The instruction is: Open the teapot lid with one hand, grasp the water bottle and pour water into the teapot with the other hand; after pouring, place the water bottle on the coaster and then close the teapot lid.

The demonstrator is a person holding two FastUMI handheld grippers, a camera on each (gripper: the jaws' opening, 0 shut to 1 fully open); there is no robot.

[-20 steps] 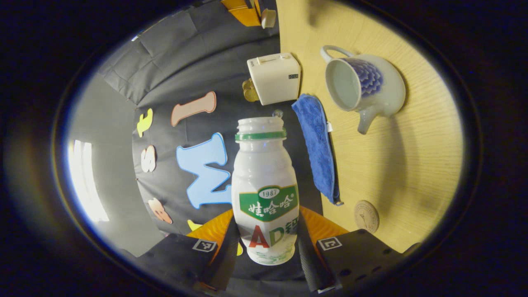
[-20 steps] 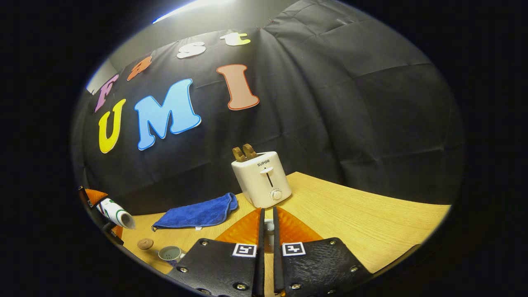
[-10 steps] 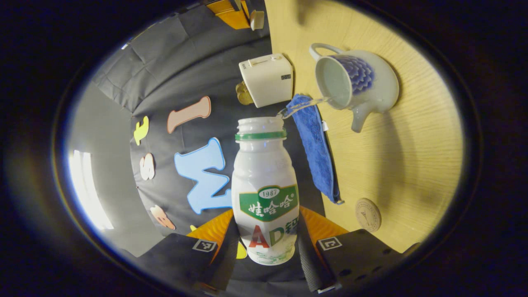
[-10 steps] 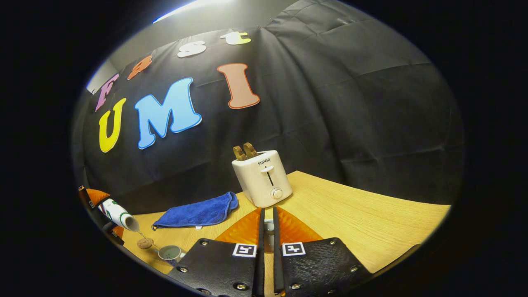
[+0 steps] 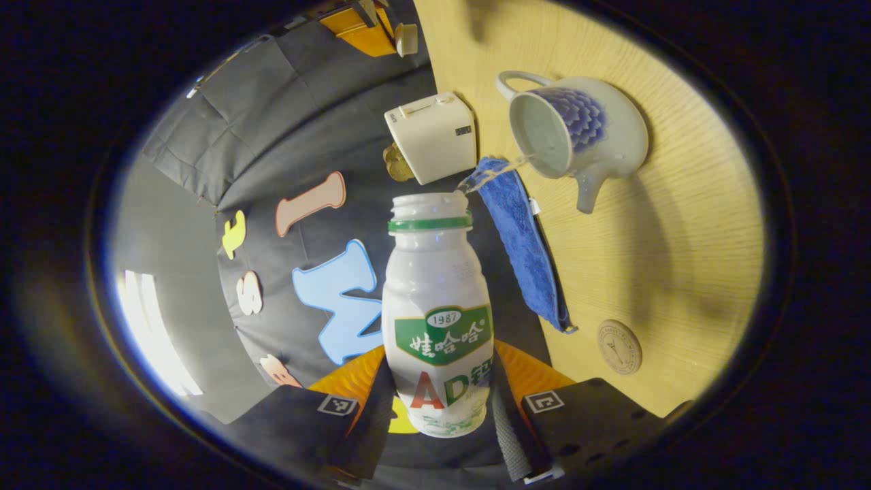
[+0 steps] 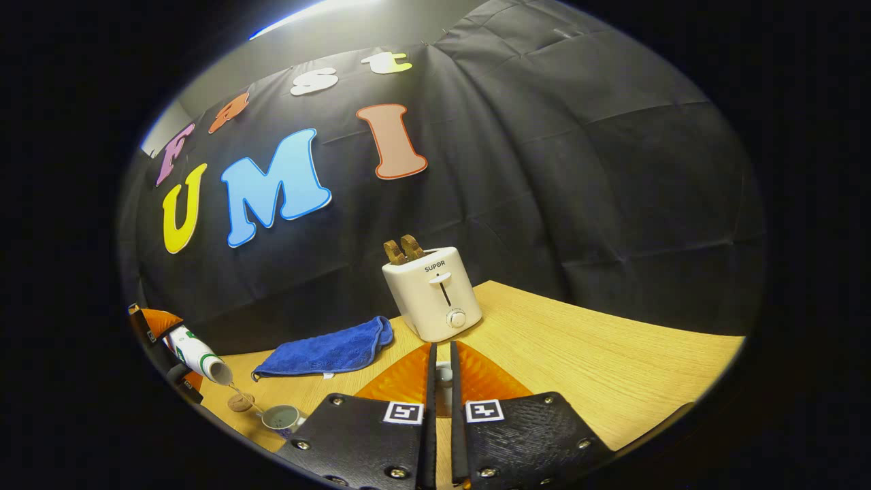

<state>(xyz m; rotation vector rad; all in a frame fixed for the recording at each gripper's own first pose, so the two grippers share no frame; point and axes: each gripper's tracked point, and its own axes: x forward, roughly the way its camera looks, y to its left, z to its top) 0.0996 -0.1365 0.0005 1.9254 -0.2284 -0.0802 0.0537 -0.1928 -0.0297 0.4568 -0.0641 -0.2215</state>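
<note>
Left gripper view shows my left gripper (image 5: 439,401) clamping the water bottle (image 5: 435,320) mid-frame, tipped and streaming water into the open teapot (image 5: 578,133) at upper right, while my right gripper (image 6: 441,381) pinches the lid (image 6: 444,373); coaster (image 5: 619,347) placement and closing remain

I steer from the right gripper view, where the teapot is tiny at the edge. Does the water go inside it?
Observer: Yes. In the left gripper view the stream from the bottle reaches the teapot at its open mouth.
Operator: Is the bottle gripped well?
Observer: Both fingers of the left hand-held gripper press its lower part, at the label.
Operator: Is the coaster free?
Observer: Yes, nothing lies on the coaster; it sits apart from the cloth.
</note>
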